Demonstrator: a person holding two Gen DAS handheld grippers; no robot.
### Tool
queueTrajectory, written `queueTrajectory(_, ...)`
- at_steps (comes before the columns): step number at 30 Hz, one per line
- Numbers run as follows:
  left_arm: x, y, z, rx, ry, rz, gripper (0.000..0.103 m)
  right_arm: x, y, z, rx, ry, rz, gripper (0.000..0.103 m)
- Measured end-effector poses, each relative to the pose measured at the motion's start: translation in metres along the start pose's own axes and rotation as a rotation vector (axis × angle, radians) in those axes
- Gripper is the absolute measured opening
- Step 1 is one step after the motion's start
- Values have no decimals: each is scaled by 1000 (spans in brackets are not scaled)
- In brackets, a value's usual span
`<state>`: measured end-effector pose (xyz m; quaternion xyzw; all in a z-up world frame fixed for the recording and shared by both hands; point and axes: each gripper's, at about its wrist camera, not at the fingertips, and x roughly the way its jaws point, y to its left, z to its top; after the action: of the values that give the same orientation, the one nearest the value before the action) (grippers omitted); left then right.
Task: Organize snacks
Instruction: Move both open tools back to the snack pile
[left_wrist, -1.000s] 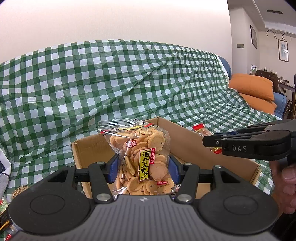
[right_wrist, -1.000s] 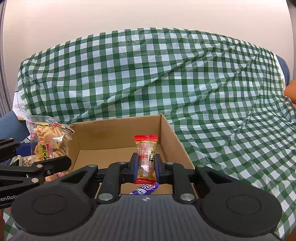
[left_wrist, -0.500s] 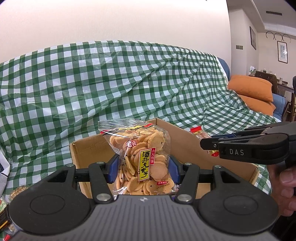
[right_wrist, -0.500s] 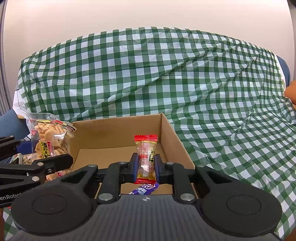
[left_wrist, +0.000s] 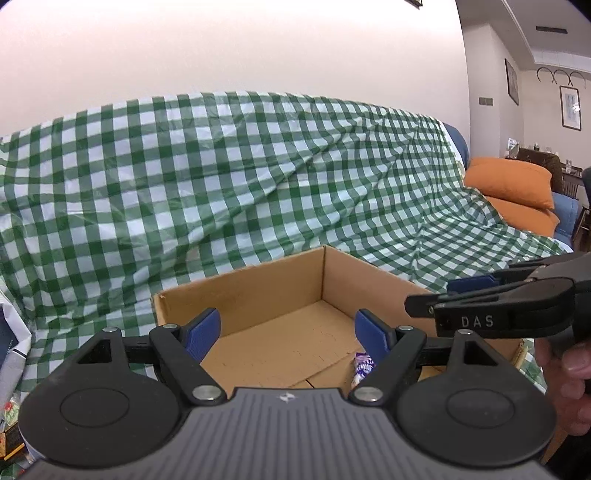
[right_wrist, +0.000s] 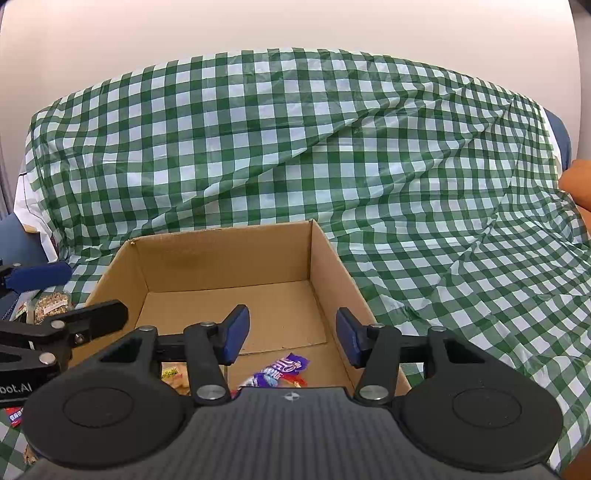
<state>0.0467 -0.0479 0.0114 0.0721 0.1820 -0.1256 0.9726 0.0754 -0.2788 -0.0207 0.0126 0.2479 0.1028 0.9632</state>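
I'm opening both grippers, left (left_wrist: 288, 330) and right (right_wrist: 291, 338), over the cardboard box (right_wrist: 229, 254) (nothing between either's jaws); a purple wrapper (right_wrist: 280, 369) is lying inside.

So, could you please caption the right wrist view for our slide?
Right gripper opening, empty, above the cardboard box holding a purple snack packet.

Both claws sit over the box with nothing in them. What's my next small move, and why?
Probably swing the left claw left toward the snack packets outside the cardboard box: both claws are opening empty, and the purple packet already lies inside.
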Motion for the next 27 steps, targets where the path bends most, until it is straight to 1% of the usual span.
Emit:
queueTrajectory(6, -5, 5, -2, 4, -18, 8, 83, 1, 3, 0, -15, 0, -2, 56)
queueTrajectory(9, -9, 9, -3, 16, -34, 13, 79, 2, 5, 0, -26, -5, 1, 56)
queueTrajectory(12, -14, 14, -6, 40, -44, 31, 69, 2, 8, 0, -36, -7, 6, 56)
queueTrajectory(14, -17, 18, -8, 61, -31, 49, 56, 2, 10, 0, -38, -13, 11, 56)
queueTrajectory(15, -18, 21, -9, 68, -20, 62, 53, 1, 12, 0, -39, -15, 14, 56)
queueTrajectory(17, -19, 28, -12, 75, 9, 83, 36, 3, 15, 1, -39, -15, 20, 56)
queueTrajectory(18, -19, 32, -13, 74, 24, 96, 33, 3, 17, 2, -39, -17, 25, 56)
queueTrajectory(19, -20, 37, -13, 70, 36, 110, 31, 3, 20, 2, -41, -21, 29, 56)
queueTrajectory(21, -23, 48, -15, 66, 55, 144, 31, 4, 27, 3, -47, -24, 39, 56)
queueTrajectory(23, -26, 60, -15, 61, 70, 178, 26, 6, 36, 3, -52, -24, 56, 56)
queueTrajectory(27, -35, 88, -16, 42, 104, 247, 26, 7, 59, 1, -86, -25, 110, 54)
